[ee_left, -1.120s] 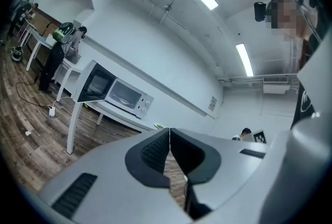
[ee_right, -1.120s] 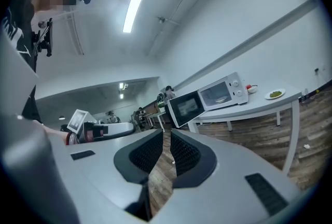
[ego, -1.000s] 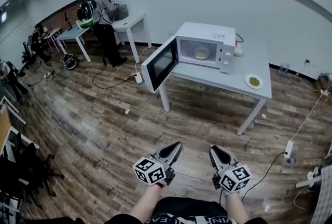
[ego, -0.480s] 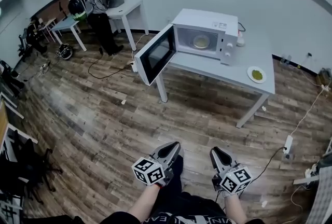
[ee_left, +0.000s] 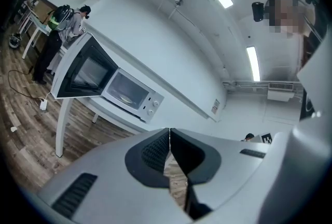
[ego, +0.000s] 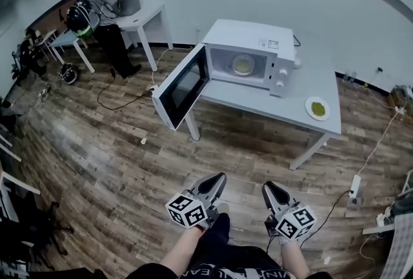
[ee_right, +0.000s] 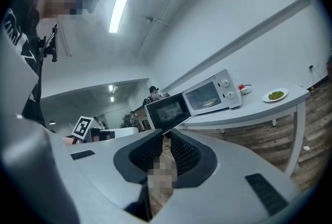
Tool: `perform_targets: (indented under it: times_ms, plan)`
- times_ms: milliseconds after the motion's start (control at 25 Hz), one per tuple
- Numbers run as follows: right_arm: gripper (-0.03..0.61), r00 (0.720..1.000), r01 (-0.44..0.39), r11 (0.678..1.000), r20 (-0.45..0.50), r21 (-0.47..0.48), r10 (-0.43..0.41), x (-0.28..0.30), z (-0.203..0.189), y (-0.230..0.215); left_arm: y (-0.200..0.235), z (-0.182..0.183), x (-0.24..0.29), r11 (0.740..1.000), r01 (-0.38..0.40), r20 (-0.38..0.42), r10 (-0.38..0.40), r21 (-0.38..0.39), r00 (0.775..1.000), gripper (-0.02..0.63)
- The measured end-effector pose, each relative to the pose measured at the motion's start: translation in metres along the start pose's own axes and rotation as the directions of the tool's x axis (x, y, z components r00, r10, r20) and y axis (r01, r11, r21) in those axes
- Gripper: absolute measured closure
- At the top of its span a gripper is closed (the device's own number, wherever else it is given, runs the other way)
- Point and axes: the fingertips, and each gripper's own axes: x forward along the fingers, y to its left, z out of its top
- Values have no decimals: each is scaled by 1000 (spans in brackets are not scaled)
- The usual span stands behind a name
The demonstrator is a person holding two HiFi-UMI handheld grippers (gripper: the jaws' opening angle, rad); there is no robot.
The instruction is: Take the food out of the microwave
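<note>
The white microwave (ego: 248,45) stands upright on the white desk (ego: 303,110), toward its left end, with two control knobs down the right side of its front. Its dark-windowed door (ego: 182,86) is swung wide open to the left and juts out past the desk's edge. Inside the pale cavity the food (ego: 242,65) lies as a flat, yellowish round, roughly centred on the oven floor.

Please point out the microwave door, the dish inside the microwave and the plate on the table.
microwave door (ego: 182,87), head view, its dark window.
dish (ego: 242,65), head view, its middle, inside the microwave.
plate (ego: 308,108), head view, its white left rim.
</note>
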Motion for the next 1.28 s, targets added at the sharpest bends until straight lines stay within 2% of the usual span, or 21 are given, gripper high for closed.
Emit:
perform_targets:
  times_ms: [440, 840, 1040, 1280]
  plan:
    - [515, 997, 70, 997, -30, 10, -70, 80, 18, -55, 76, 34, 74, 999, 27, -18, -28, -43, 999, 601]
    - [515, 996, 91, 995, -27, 40, -90, 148, 23, -82, 125, 59, 112, 997, 56, -25, -57, -56, 998, 601]
    - [515, 994, 82, 995, -75, 57, -77, 163, 8, -82, 137, 51, 114, 996, 48, -48, -52, -71, 998, 601]
    - [515, 992, 78, 995, -100, 56, -72, 184, 3, -103, 155, 46, 128, 996, 37, -51, -41, -83, 998, 601]
